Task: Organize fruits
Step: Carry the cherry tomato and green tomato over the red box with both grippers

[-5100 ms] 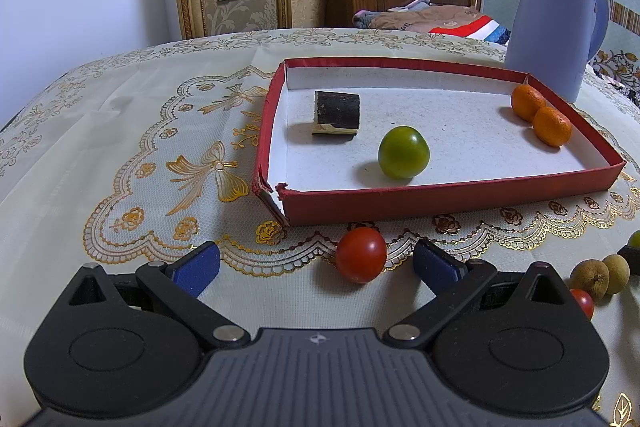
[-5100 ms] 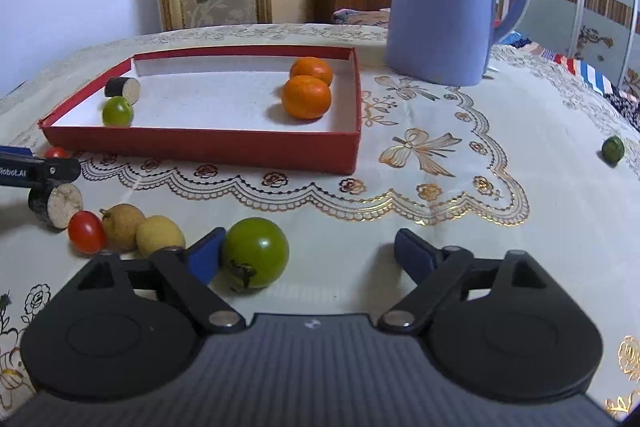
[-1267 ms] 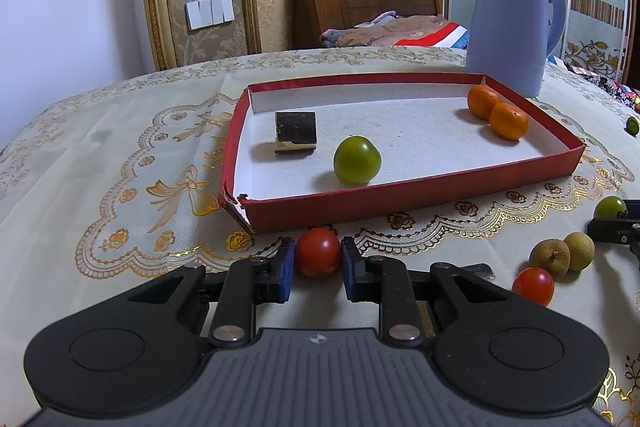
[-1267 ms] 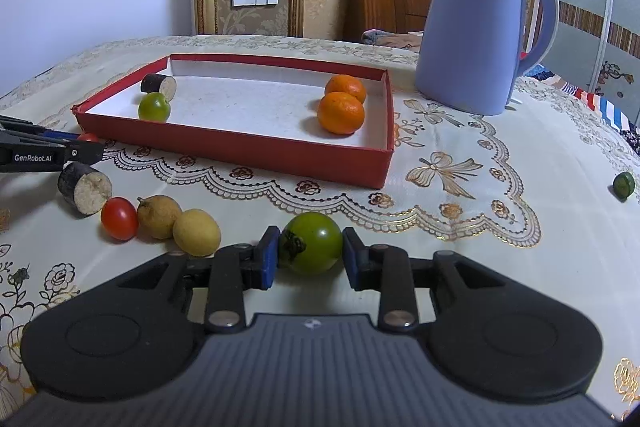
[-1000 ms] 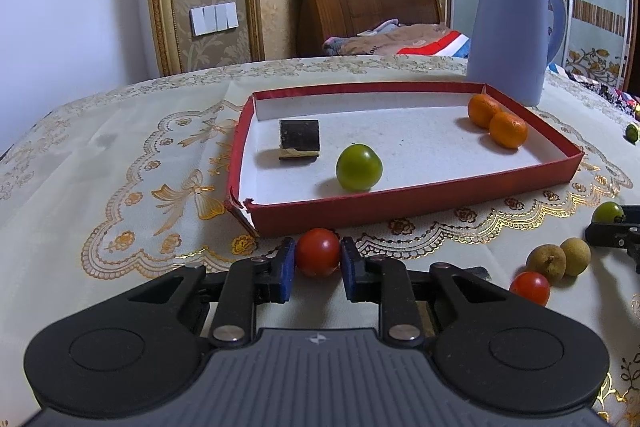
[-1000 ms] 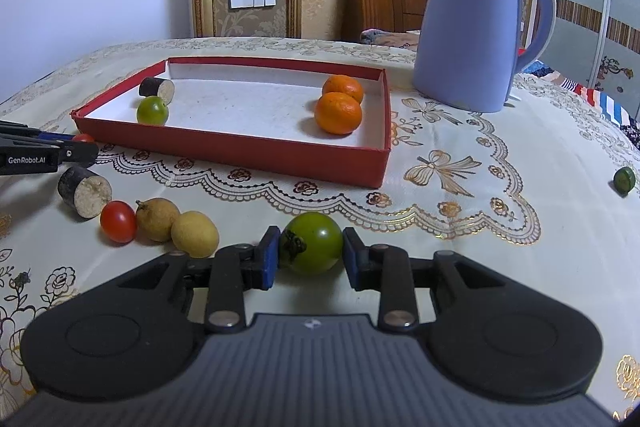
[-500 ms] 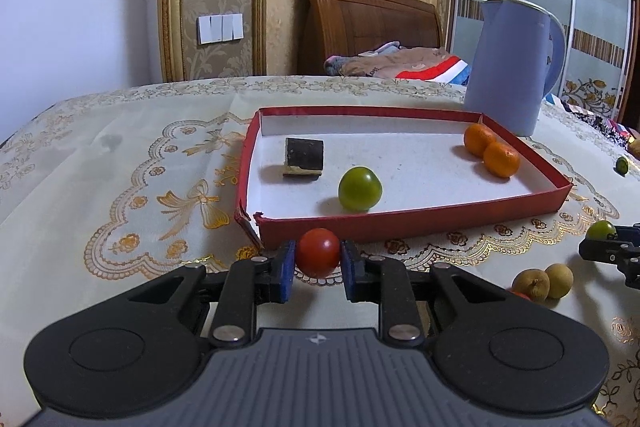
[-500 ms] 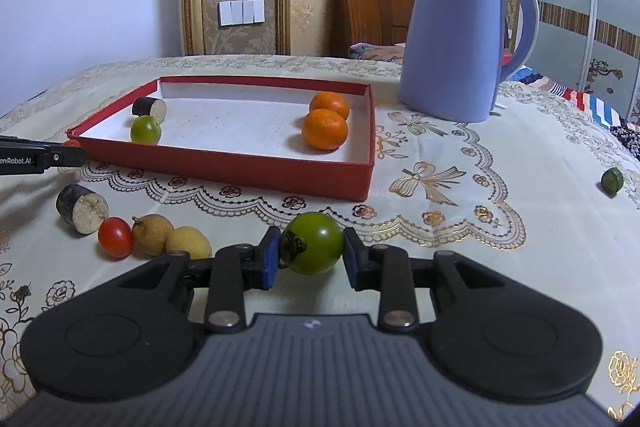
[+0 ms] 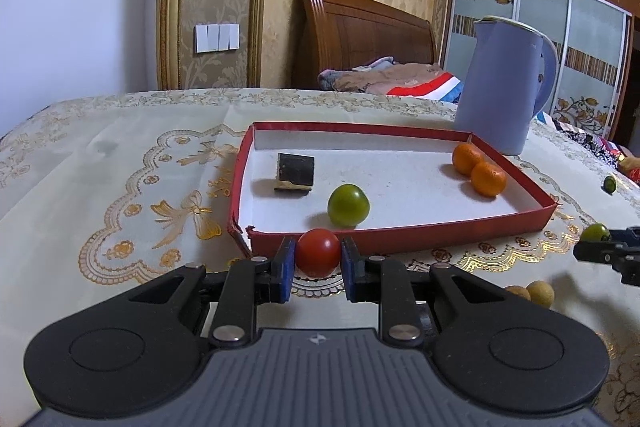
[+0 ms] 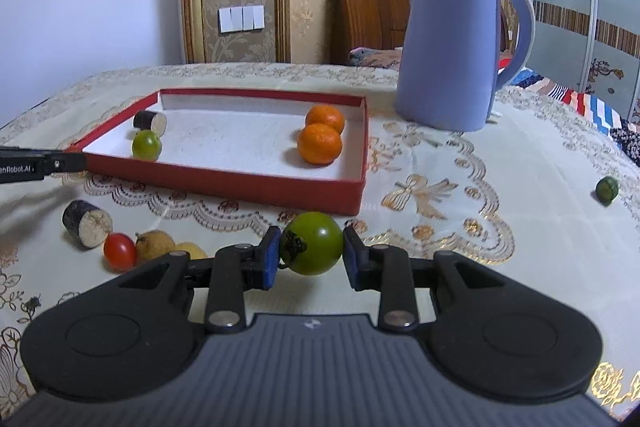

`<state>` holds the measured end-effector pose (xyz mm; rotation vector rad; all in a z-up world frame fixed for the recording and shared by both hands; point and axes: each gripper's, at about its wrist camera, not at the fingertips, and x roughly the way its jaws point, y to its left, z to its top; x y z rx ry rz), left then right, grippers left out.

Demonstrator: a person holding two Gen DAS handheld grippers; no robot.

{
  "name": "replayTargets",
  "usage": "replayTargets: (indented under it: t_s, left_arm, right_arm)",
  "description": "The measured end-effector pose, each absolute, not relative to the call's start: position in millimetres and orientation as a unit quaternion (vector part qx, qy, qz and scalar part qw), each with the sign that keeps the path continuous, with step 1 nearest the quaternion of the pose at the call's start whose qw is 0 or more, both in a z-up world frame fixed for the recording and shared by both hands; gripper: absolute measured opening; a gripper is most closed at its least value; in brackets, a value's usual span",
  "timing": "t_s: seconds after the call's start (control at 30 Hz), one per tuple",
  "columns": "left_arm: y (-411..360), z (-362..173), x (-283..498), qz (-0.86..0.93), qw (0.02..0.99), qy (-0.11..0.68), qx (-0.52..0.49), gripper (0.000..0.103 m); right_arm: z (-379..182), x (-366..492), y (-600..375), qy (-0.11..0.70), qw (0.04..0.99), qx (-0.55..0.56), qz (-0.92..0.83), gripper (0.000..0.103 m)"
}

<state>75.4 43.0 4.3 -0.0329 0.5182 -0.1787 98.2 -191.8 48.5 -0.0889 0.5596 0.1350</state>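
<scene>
Red tomato (image 9: 318, 253) clamped in left hand-held gripper (image 9: 316, 269); green tomato (image 10: 312, 243) clamped in right hand-held gripper (image 10: 308, 261).

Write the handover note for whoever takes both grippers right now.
Left gripper: shut on the red tomato, just short of the red tray's near wall.
Right gripper: shut on the green tomato, in front of the tray.
Done: in the tray are two oranges, a smaller green tomato and a dark cane piece.
Left: set both held tomatoes in the tray, then collect the second cane piece, small red tomato, two yellowish fruits and the lone green fruit off to the right.
</scene>
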Motion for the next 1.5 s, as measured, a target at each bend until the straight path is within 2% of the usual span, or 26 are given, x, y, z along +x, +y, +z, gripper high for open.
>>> replayTargets:
  t_s: [0.37,0.7,1.1,1.5]
  left_arm:
    - [32.0,16.2,98.6,-0.086,0.959,0.269,-0.016,0.023]
    - [7.9,34.1,140.6,-0.088,0.959,0.270,-0.018,0.023]
    - [-18.9,19.0,198.5,-0.068,0.955,0.290,-0.005,0.023]
    - [-9.1,3.1,231.0,-0.035,0.948,0.315,-0.027,0.023]
  right_arm:
    - [66.2,126.0,-175.5,0.252,0.963,-0.060,0.076,0.030]
    - [61.9,177.6,-157.0,0.270,0.958,-0.049,0.088,0.030]
    - [41.0,233.3,-146.4,0.309,0.945,-0.038,0.098,0.030]
    - [33.2,258.2,-128.3,0.316,0.939,-0.061,0.120,0.030]
